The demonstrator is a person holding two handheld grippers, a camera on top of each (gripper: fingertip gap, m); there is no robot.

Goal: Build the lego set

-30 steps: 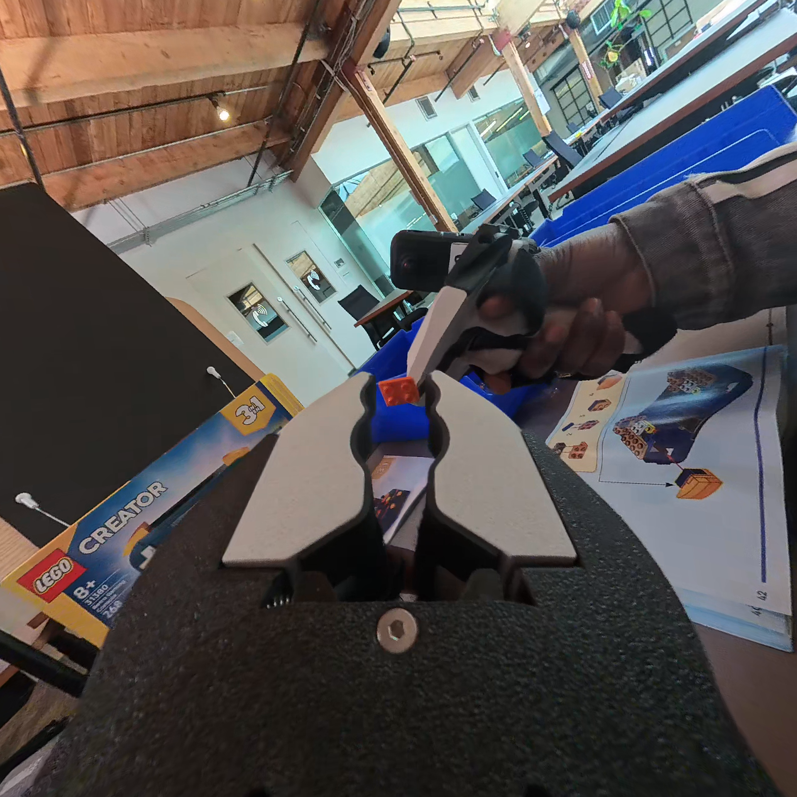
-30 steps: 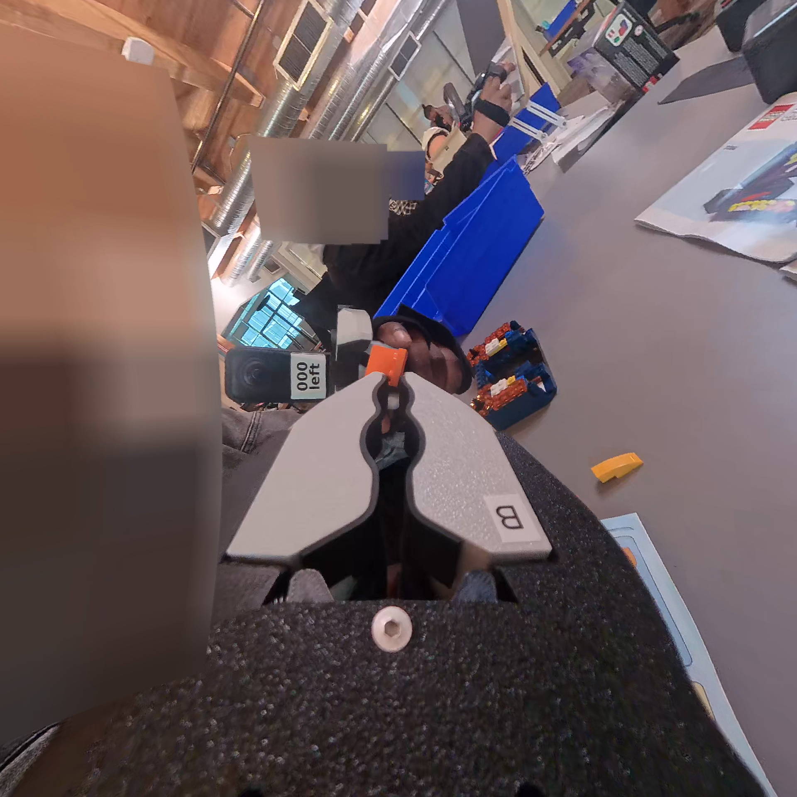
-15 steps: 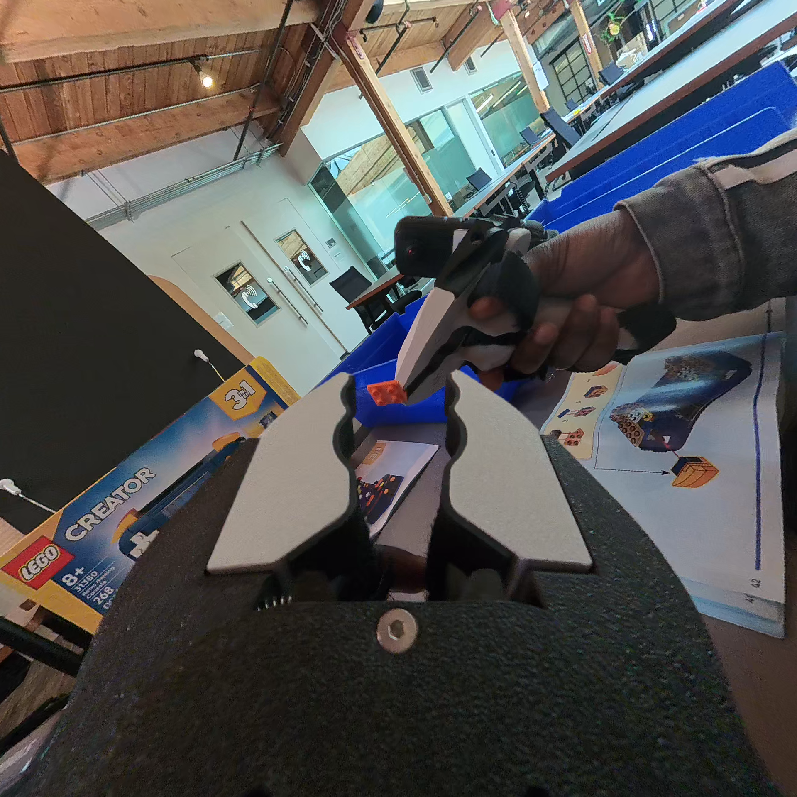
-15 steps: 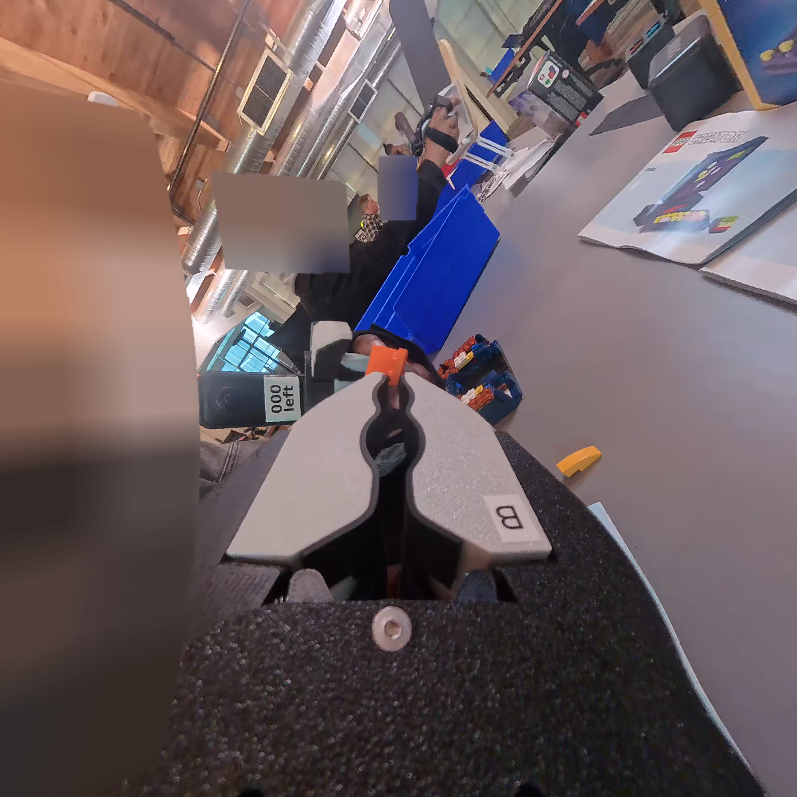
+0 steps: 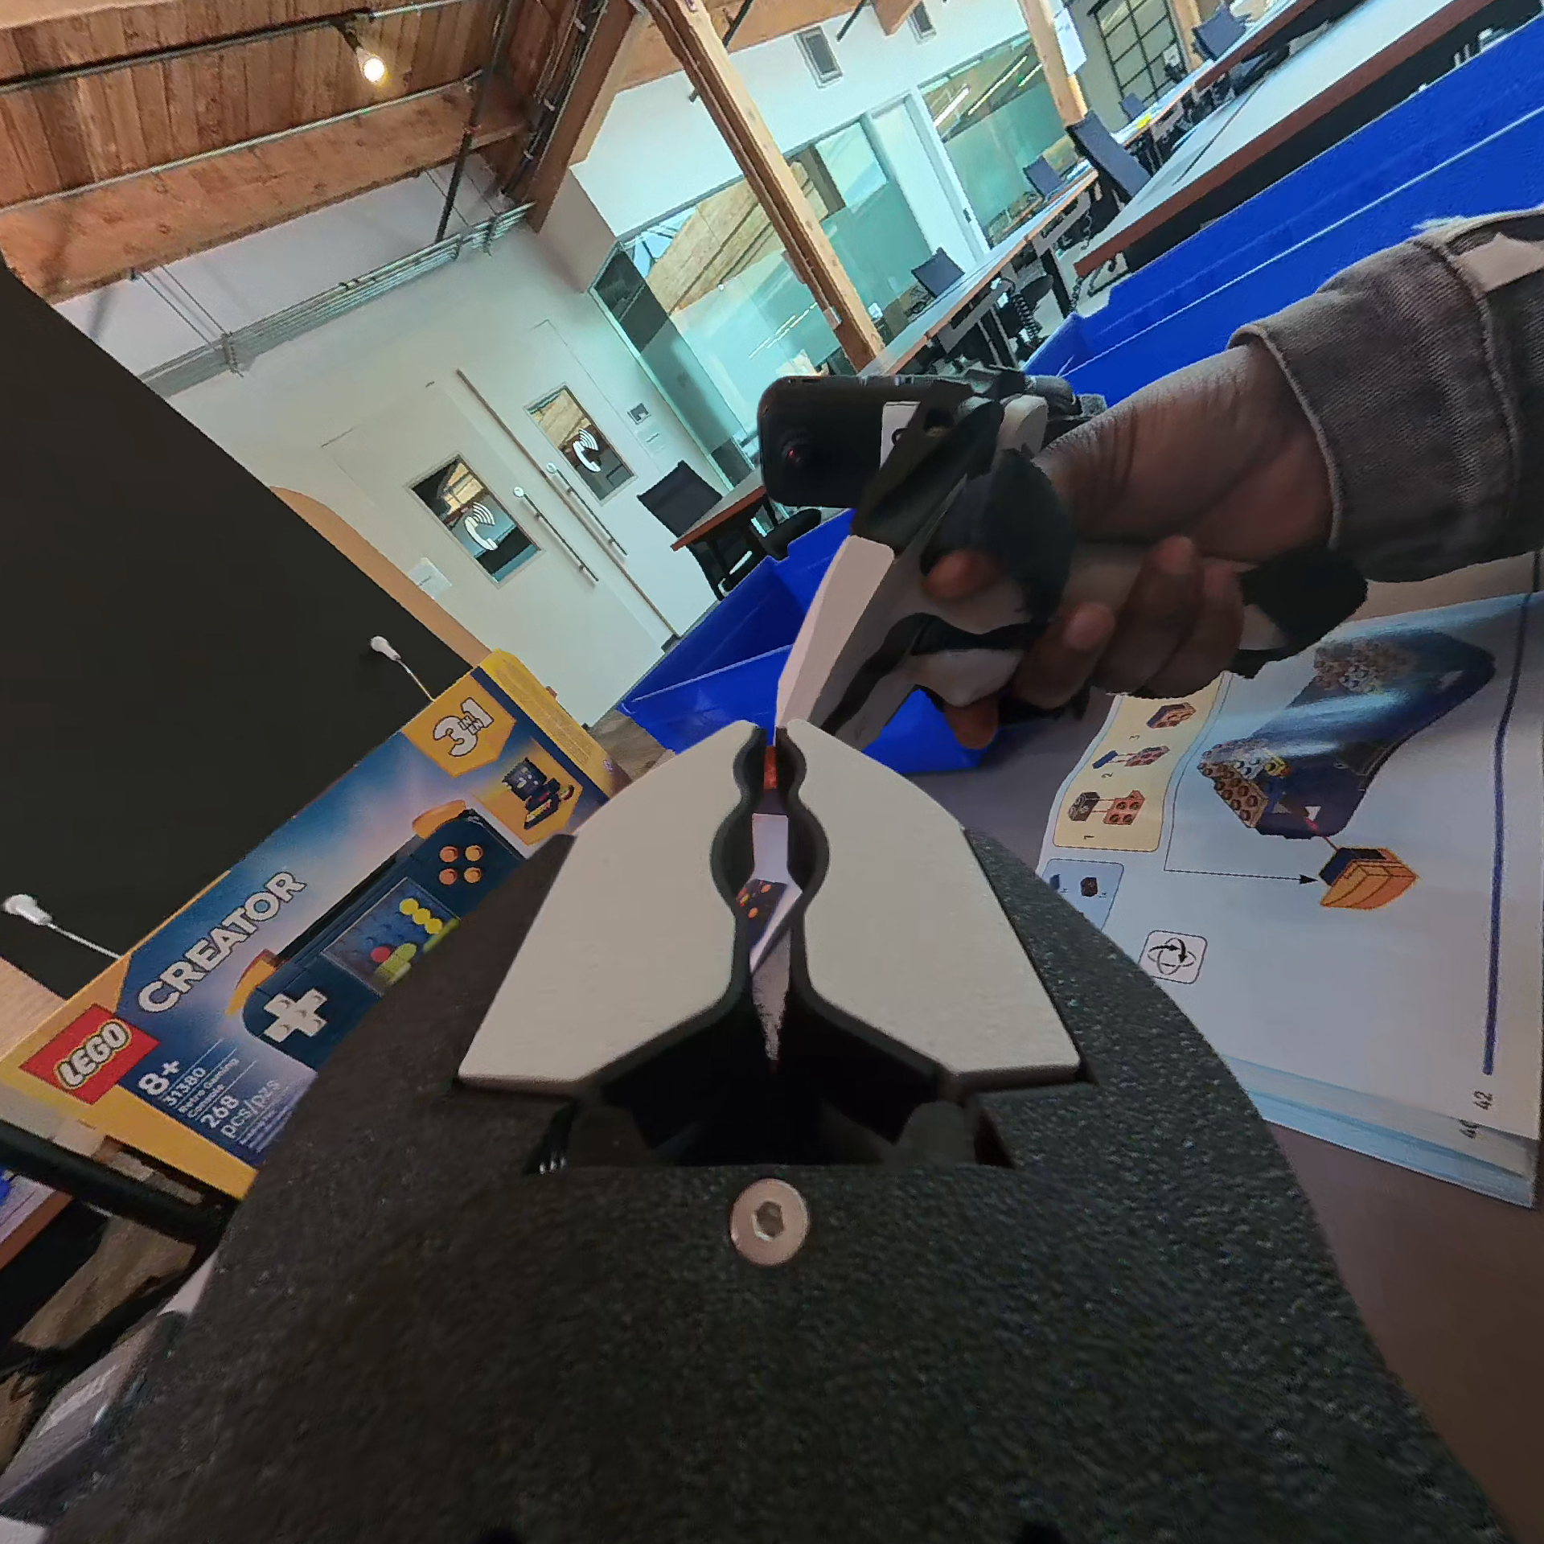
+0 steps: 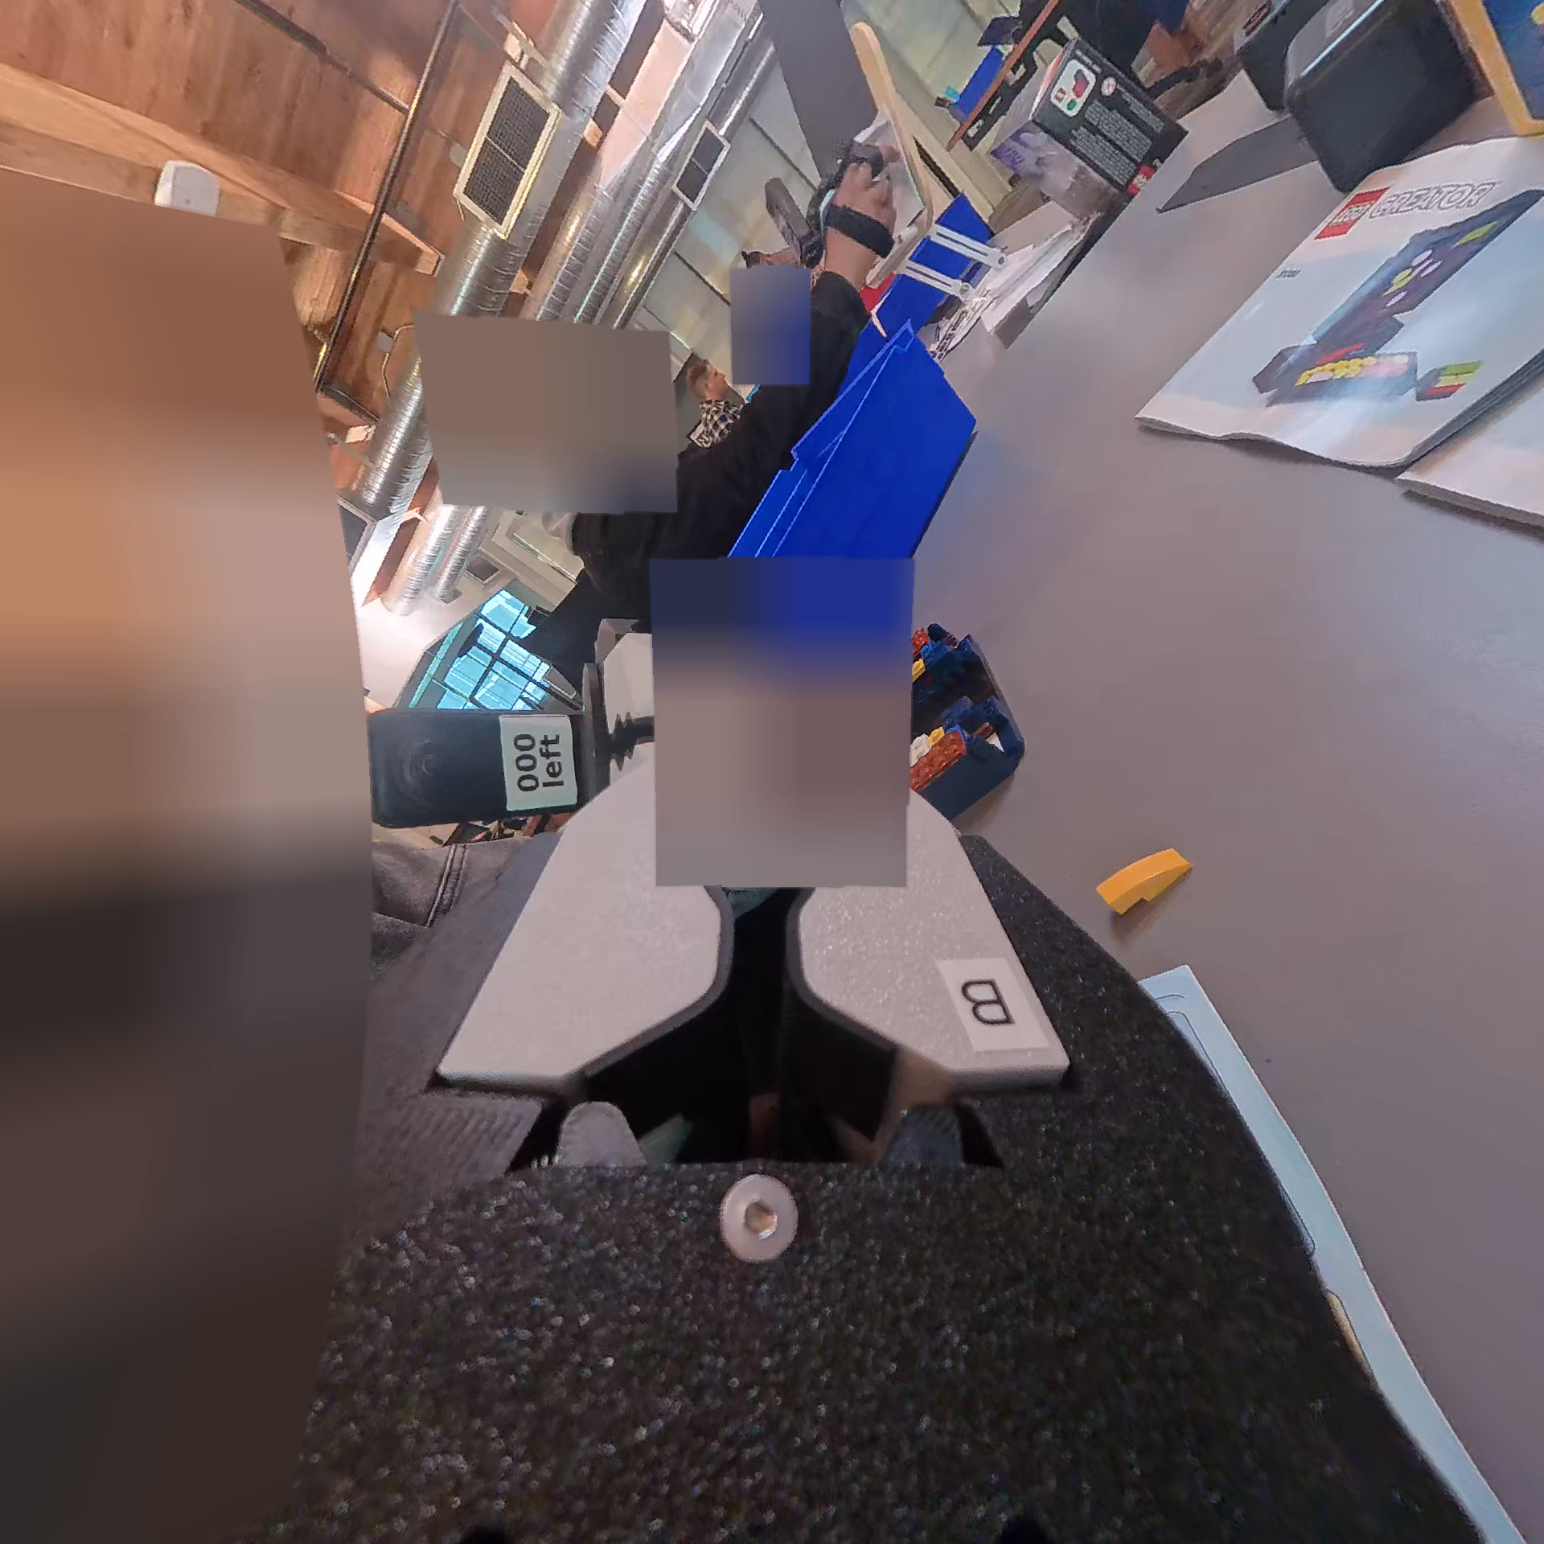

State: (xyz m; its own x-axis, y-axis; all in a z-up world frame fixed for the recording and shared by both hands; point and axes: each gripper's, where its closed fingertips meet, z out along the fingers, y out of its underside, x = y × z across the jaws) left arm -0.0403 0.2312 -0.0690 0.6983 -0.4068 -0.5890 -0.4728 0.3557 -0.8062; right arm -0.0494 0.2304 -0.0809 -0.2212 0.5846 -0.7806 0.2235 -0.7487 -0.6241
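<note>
In the left wrist view my left gripper (image 5: 773, 752) is shut, its pads nearly together. A thin sliver of an orange brick (image 5: 769, 767) shows in the slit between its tips; I cannot tell whether the pads touch it. My right gripper (image 5: 785, 725), held by a hand (image 5: 1170, 535), points down with its fingers drawn together, and its tip meets the orange brick just above my left tips. In the right wrist view a mosaic patch hides the right fingertips; only the finger bases (image 6: 601, 936) and the left gripper's camera (image 6: 468, 769) show.
A toy set box (image 5: 276, 944) leans at the left, and an open instruction booklet (image 5: 1337, 919) lies at the right. Blue bins (image 5: 727, 668) stand behind. On the grey table are a partly built blue model (image 6: 961, 727), a yellow curved piece (image 6: 1145, 877) and another booklet (image 6: 1378, 334). The tips of both grippers are at nearly the same place.
My left gripper opened wider half a second ago, then shut right at the orange brick. The right gripper kept the brick at its tip and stayed close above the left tips.
</note>
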